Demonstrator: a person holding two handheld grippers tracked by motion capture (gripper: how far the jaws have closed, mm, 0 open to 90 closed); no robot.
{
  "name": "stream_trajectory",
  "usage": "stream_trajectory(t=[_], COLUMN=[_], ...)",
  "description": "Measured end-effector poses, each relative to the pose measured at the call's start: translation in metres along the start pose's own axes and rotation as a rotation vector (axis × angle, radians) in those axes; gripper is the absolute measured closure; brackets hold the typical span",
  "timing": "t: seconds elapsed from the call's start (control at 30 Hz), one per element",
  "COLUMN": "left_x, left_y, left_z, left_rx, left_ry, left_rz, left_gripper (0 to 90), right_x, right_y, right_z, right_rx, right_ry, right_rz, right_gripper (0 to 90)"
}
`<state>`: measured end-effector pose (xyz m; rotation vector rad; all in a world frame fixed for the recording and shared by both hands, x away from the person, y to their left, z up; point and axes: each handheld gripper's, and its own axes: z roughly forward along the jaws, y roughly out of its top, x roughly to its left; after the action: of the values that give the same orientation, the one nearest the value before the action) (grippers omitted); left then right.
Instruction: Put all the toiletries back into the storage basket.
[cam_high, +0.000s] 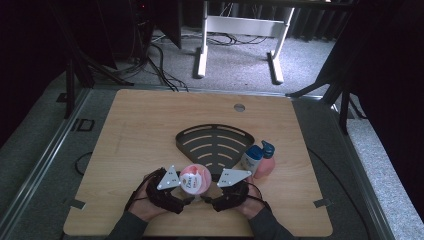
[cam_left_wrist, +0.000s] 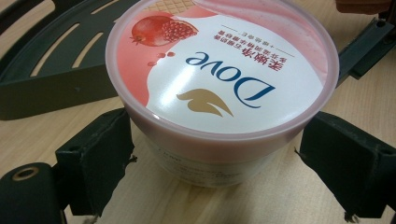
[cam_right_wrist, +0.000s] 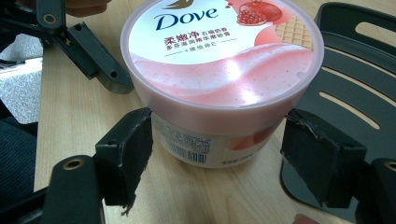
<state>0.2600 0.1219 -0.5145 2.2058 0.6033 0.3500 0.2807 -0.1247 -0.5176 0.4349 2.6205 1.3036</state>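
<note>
- Dove tub (cam_high: 194, 178), pink, round, lid on, upright on desk (cam_high: 140, 130) near front edge, between both hands.
- Sits just in front of black fan-shaped slotted rack (cam_high: 215, 142), near its point; touching or not, cannot tell.
- Lid label: Dove logo, pomegranate picture, Chinese text; barcode on side wall in right gripper view (cam_right_wrist: 219, 79).
- Left hand-held gripper (cam_high: 184, 199) at tub's left, jaws spread wide either side of tub body in left gripper view (cam_left_wrist: 219, 84); one pad close against tub wall, the other with a slight gap, so not clamped.
- Right hand-held gripper (cam_high: 207, 199) at tub's right, jaws also apart; left pad (cam_right_wrist: 128, 154) right at tub wall, right pad with a small gap.
- Both open, flanking tub from opposite sides low down under lid rim.
- Grey three-cornered plates on top of each gripper, either side of tub in high view.
- Other gripper's jaw behind tub in each gripper view.
- Blue-and-white bottle (cam_high: 251, 159) and pink bottle with blue cap (cam_high: 266, 161) standing side by side at rack's right edge, right of tub, apart from it.
- Grey round grommet (cam_high: 239, 107) at far edge of desk.
</note>
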Motion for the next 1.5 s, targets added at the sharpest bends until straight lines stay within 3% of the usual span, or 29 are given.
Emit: stream_trajectory(t=[0.3, 0.57, 1.5], left_x=[0.008, 0.014, 0.04], left_y=[0.008, 0.012, 0.033], left_z=[-0.001, -0.003, -0.009], left_rx=[-0.01, -0.031, -0.053], left_ry=[0.009, 0.024, 0.083], left_rz=[0.003, -0.018, -0.022], left_gripper=[10.1, 10.1, 10.1], right_x=[-0.009, -0.014, -0.038], right_y=[0.005, 0.012, 0.039], right_z=[-0.001, 0.0, 0.002], right_rx=[-0.019, -0.03, -0.054], right_ry=[0.0, -0.015, -0.037], right_rz=[0.026, 0.028, 0.047], right_gripper=[24.6, 24.5, 24.6])
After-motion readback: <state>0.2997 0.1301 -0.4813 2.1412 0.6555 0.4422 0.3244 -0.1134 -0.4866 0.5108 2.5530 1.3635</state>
